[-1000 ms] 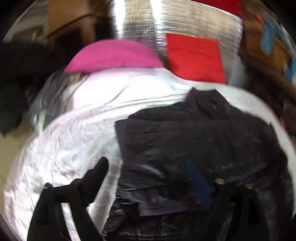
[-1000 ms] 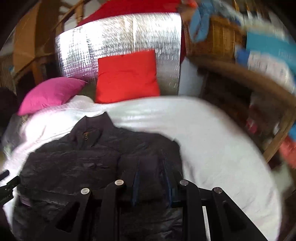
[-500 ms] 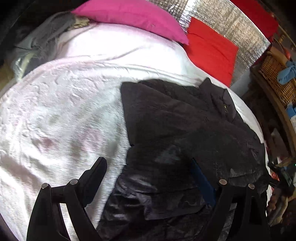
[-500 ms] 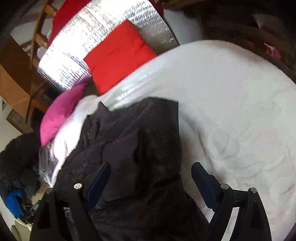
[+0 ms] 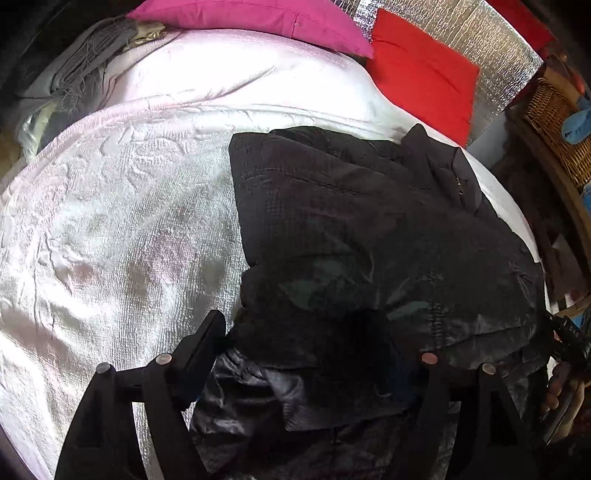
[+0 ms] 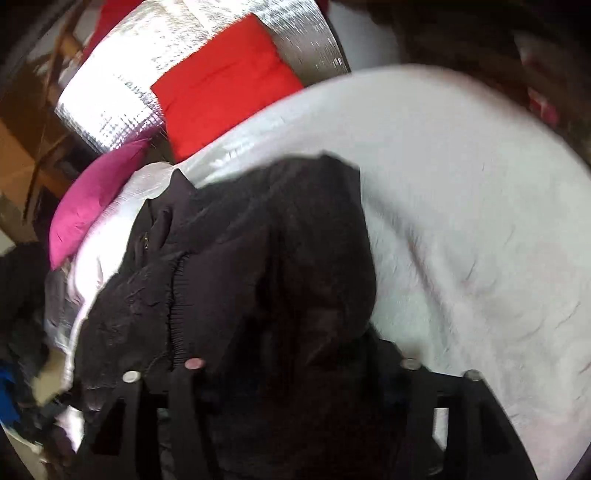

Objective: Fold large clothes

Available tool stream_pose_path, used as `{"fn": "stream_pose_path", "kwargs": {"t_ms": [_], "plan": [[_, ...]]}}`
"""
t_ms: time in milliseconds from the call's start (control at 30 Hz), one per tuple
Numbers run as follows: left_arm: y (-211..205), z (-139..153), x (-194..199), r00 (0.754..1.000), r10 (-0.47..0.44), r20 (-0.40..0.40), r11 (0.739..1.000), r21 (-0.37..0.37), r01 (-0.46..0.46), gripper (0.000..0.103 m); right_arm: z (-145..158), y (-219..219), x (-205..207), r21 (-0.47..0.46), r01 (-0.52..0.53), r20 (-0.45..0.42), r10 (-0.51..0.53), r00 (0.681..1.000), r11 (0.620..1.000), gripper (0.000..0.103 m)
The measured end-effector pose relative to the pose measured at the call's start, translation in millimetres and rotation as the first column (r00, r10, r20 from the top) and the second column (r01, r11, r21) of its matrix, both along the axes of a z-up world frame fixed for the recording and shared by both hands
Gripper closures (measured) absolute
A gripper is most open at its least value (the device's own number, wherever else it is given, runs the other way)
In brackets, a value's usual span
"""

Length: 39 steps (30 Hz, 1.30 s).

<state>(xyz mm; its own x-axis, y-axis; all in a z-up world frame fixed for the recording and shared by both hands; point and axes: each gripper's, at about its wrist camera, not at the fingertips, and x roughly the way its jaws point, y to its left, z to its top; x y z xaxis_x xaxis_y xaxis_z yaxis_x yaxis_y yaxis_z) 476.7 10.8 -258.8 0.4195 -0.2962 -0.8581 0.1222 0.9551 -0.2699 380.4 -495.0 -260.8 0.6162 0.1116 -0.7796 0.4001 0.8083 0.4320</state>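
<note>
Your black jacket (image 5: 369,240) lies on the white bedspread (image 5: 110,229), filling the centre and lower right of the left view. Your left gripper (image 5: 306,332) has been closing, its jaws spread with the jacket's hem bunched between them. Your right gripper (image 6: 291,354) has also been closing over the jacket's dark fabric at lower centre; you cannot tell whether it pinches. Pink pillow (image 5: 251,18) and red cushion (image 5: 417,70) sit along the top.
</note>
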Motion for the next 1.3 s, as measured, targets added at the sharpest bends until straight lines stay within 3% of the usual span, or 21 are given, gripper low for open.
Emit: {"fn": "stream_pose_path", "kwargs": {"t_ms": [267,500,700,867,1033,1167,1300], "plan": [[13.0,39.1,-35.2,0.995,0.001,0.102,0.999,0.039,-0.005,0.024,40.7,11.4,-43.5,-0.017,-0.038,0.089,0.039,0.995,0.999,0.035],[39.2,54.3,-112.0,0.988,-0.018,0.154,0.998,0.065,0.008,0.024,58.2,23.5,-117.4,0.018,-0.101,0.145,0.097,0.985,0.995,0.035],[70.0,39.8,-196.0,0.983,0.005,0.183,0.997,0.069,-0.018,0.024,53.9,29.7,-203.6,0.009,-0.151,0.142,0.148,0.979,0.989,0.034],[79.8,13.3,-248.0,0.990,0.053,0.130,0.998,0.029,-0.058,0.024,39.6,30.1,-258.1,0.042,-0.147,0.120,0.141,0.983,0.988,0.033],[92.5,-15.2,-289.4,0.990,0.138,-0.005,0.984,-0.109,-0.138,0.024,16.2,44.2,-294.7,0.098,-0.180,0.041,0.176,0.983,0.979,0.033],[88.9,-29.3,-306.1,0.990,0.129,-0.048,0.984,-0.119,-0.134,0.024,-1.1,64.6,-308.7,0.099,-0.226,-0.038,0.231,0.972,0.969,0.033],[87.2,-26.9,-311.9,0.995,0.099,-0.034,0.985,-0.138,-0.103,0.050,-17.9,76.7,-310.2,0.105,-0.235,-0.094,0.245,0.965,0.966,0.033]]}}
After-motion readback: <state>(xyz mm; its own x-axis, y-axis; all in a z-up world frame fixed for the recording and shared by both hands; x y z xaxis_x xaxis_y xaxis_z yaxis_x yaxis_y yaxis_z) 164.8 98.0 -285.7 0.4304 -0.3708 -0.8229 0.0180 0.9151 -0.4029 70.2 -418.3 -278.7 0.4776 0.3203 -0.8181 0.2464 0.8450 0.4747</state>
